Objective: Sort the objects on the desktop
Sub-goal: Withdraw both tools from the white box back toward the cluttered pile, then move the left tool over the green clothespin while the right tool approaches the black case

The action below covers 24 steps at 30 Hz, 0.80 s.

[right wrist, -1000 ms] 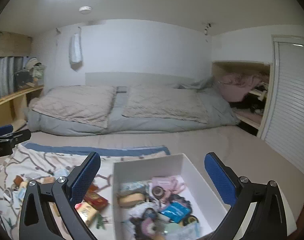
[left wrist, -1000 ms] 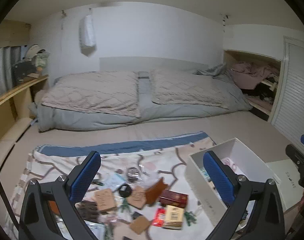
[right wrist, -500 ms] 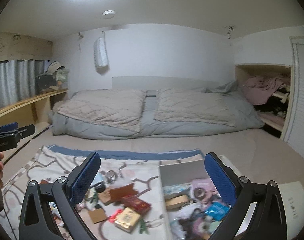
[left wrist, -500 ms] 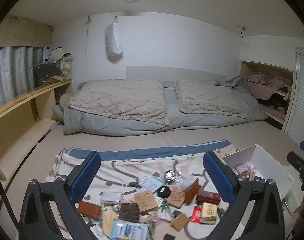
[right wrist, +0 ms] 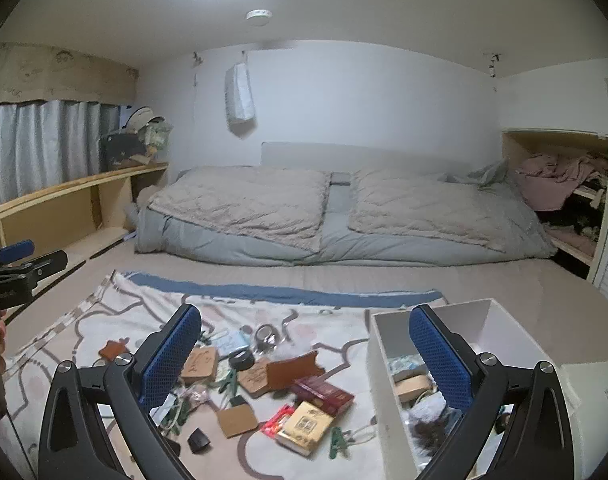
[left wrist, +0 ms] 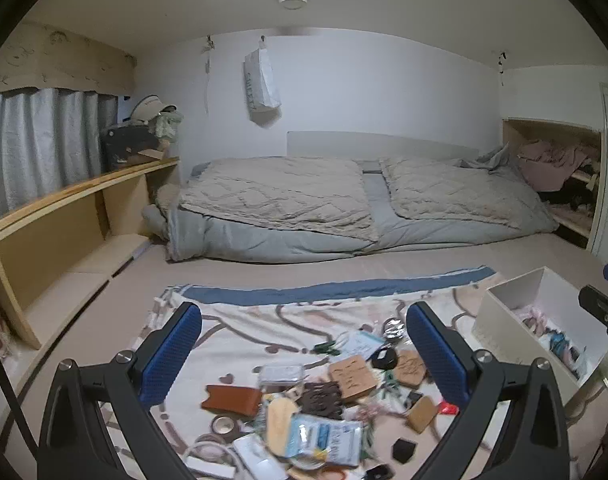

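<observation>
My left gripper (left wrist: 304,354) swung left off white rectangular box (left wrist: 516,300), over scattered small-item pile (left wrist: 324,396); my right gripper (right wrist: 304,354) likewise; jaws wide, empty.

A bed (left wrist: 356,208) with two beige quilted covers over grey bedding lies along the back wall. A white bag (left wrist: 262,90) hangs on the wall above it. A wooden shelf (left wrist: 76,188) on the left carries a hat and bags before a grey curtain (left wrist: 36,144). Pink clothes (right wrist: 556,178) fill the right alcove.
</observation>
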Available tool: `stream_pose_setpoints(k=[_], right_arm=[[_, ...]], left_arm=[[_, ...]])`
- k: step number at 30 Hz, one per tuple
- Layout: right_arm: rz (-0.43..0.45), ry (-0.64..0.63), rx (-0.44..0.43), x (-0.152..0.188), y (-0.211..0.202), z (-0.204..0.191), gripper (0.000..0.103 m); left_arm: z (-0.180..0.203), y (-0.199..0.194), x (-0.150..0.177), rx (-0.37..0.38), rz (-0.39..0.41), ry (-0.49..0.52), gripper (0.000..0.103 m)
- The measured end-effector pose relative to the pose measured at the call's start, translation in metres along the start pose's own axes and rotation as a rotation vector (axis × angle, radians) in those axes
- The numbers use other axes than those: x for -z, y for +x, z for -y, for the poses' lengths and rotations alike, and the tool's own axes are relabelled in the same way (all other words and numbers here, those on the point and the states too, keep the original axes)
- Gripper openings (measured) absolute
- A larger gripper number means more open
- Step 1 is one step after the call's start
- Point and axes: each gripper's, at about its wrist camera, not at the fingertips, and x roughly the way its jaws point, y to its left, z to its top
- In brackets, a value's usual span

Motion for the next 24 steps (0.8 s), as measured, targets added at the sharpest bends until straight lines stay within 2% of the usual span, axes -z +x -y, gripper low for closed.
stream_pose_setpoints(k=[10, 18, 24], right_arm=[[-0.117, 0.026, -0.085, 0.041, 0.017, -0.023, 0.103], [-0.216, 0.024, -0.117, 0.078, 0.034, -0.036, 0.103], [-0.302, 0.020, -0.145, 0.103, 0.049, -0.048, 0.103]], left_arm=[[-0.028, -0.003, 0.046, 0.010, -0.079, -0.077, 0.103], [-0.032, -0.009, 0.086, -0.030, -0.120, -0.006, 0.103], [-0.038, -0.007, 0.125, -0.013, -0.227, -0.001, 0.103]])
